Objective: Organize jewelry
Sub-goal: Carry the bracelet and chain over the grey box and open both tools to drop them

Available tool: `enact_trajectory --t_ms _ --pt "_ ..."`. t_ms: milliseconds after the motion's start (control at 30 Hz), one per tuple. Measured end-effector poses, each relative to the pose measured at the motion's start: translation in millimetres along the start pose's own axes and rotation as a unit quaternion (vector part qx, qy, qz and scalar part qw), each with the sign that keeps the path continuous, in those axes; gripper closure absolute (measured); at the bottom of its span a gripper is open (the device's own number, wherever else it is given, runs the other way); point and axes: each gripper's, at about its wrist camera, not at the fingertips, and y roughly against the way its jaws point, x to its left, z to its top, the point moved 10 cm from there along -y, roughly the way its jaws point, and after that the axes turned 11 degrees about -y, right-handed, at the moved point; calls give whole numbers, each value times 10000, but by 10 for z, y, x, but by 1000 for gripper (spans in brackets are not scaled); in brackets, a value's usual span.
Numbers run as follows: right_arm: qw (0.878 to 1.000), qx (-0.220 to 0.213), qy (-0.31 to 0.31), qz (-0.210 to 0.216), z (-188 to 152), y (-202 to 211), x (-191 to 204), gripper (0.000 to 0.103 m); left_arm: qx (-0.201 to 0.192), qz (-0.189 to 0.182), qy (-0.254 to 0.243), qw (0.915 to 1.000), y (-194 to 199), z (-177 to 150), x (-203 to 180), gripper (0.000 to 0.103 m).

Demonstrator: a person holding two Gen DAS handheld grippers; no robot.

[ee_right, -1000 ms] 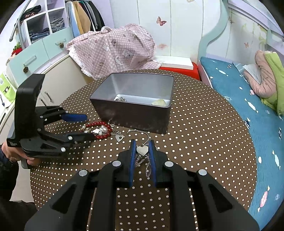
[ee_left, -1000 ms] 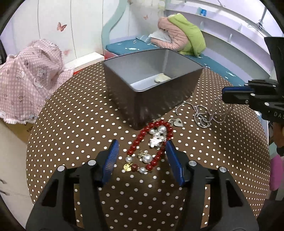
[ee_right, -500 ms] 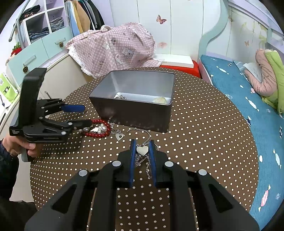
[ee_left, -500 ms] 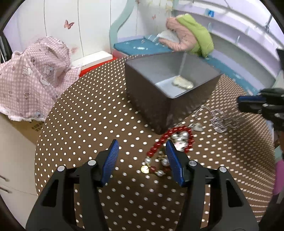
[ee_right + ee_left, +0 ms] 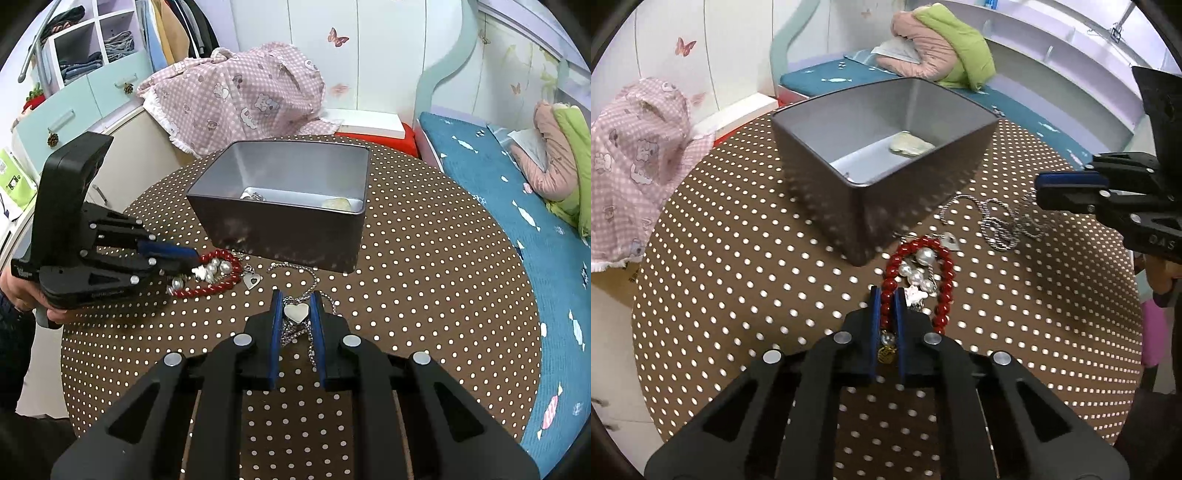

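A red bead bracelet (image 5: 945,273) with pearl charms lies on the dotted brown table (image 5: 738,258), just in front of an open grey box (image 5: 857,184). My left gripper (image 5: 886,295) is closing; its blue pads pinch the bracelet's left strand. In the right wrist view that gripper (image 5: 192,258) reaches the bracelet (image 5: 218,288) from the left. My right gripper (image 5: 295,299) is shut on a silver heart pendant (image 5: 295,312), whose chain trails on the table. The box (image 5: 280,229) holds a pale item and something silver.
A small silver heart charm (image 5: 252,280) lies between the bracelet and the chain (image 5: 1004,229). A pink dotted cloth (image 5: 240,96) covers furniture behind the table. A blue bed (image 5: 498,177) with a pink and green bundle runs along the right. A person's hand (image 5: 22,295) holds the left gripper.
My left gripper's jaws have gone from wide apart around the bracelet to pinched on its left strand of red beads. The right gripper has stayed put on the heart pendant.
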Motion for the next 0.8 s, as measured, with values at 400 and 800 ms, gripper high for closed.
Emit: enact_trajectory --t_ms 400,800 --pt "9993 -362 117 52 209 260 119 90 -700 44 350 9969 585 61 -66 96" --pt "9947 -915 440 133 640 667 280 90 -1500 392 198 9877 1348 544 -73 96"
